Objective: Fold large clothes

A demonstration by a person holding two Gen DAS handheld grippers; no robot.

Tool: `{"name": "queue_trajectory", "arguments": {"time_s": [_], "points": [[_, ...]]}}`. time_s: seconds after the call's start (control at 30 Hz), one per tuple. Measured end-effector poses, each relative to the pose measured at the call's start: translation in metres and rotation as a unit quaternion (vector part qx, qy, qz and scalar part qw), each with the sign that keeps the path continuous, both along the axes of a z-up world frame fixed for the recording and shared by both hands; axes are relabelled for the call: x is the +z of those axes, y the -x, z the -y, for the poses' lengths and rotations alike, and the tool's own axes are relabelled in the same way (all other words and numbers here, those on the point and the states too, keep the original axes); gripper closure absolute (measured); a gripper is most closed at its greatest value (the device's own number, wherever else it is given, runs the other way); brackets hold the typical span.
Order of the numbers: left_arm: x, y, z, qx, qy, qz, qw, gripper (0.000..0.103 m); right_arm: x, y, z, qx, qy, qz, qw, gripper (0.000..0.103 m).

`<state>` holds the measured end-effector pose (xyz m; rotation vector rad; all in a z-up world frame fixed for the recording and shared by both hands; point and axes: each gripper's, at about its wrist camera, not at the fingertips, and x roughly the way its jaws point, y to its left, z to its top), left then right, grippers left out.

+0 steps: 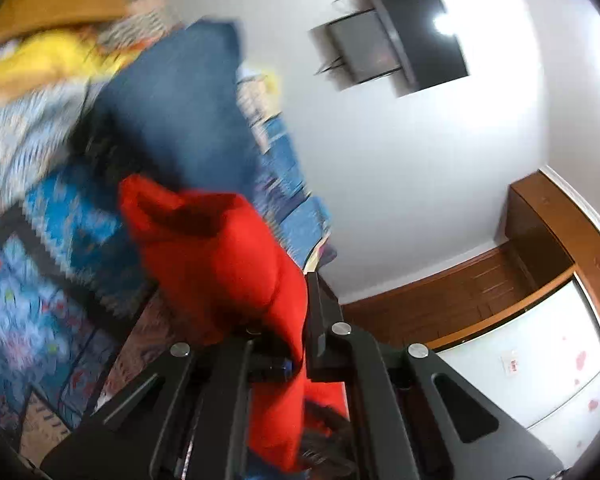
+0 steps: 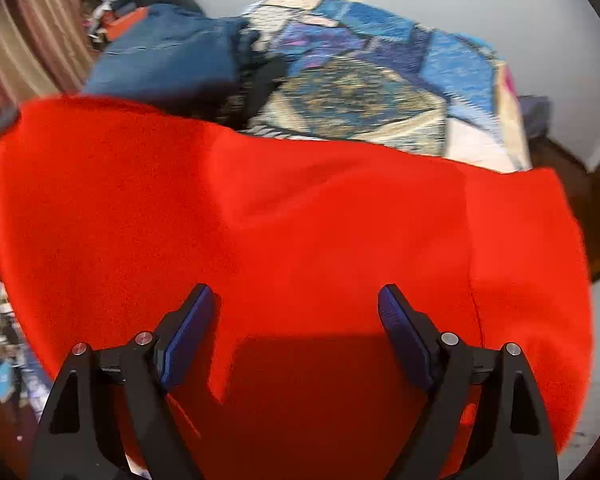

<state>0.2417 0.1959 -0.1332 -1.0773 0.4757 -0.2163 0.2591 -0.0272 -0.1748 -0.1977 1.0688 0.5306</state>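
Note:
A bright red garment [image 1: 220,248] hangs bunched from my left gripper [image 1: 296,328], which is shut on a fold of it and held up off the bed. One black finger [image 1: 316,304] shows beside the cloth; the other is hidden behind it. In the right wrist view the same red garment [image 2: 300,220] spreads wide across the bed. My right gripper [image 2: 296,300] hovers just over it, open, its blue pads [image 2: 188,340] far apart with only flat cloth below them.
A dark blue garment [image 1: 180,112] [image 2: 164,60] lies on the patterned blue bedspread [image 1: 40,280] [image 2: 360,92]. Yellow cloth [image 1: 48,56] sits farther back. A wall-mounted screen [image 1: 412,32], a wooden cabinet [image 1: 460,292] and a striped curtain [image 2: 28,40] ring the bed.

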Motion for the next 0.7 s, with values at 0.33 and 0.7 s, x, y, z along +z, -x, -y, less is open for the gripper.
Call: {"name": "queue_trajectory", "arguments": {"time_s": [0.33,0.7], "points": [[0.06,-0.036,0.074,-0.059,-0.078,0.021,0.995,0.101,0.036,0.003,0.036,-0.021,-0.152,-0.045,0.987,0.023],[0.035,-0.074,0.266,-0.302,-0.16,0.0,0.94,0.101,0.087,0.025,0.184,-0.18,-0.129,0.074,0.972,0.023]]}}
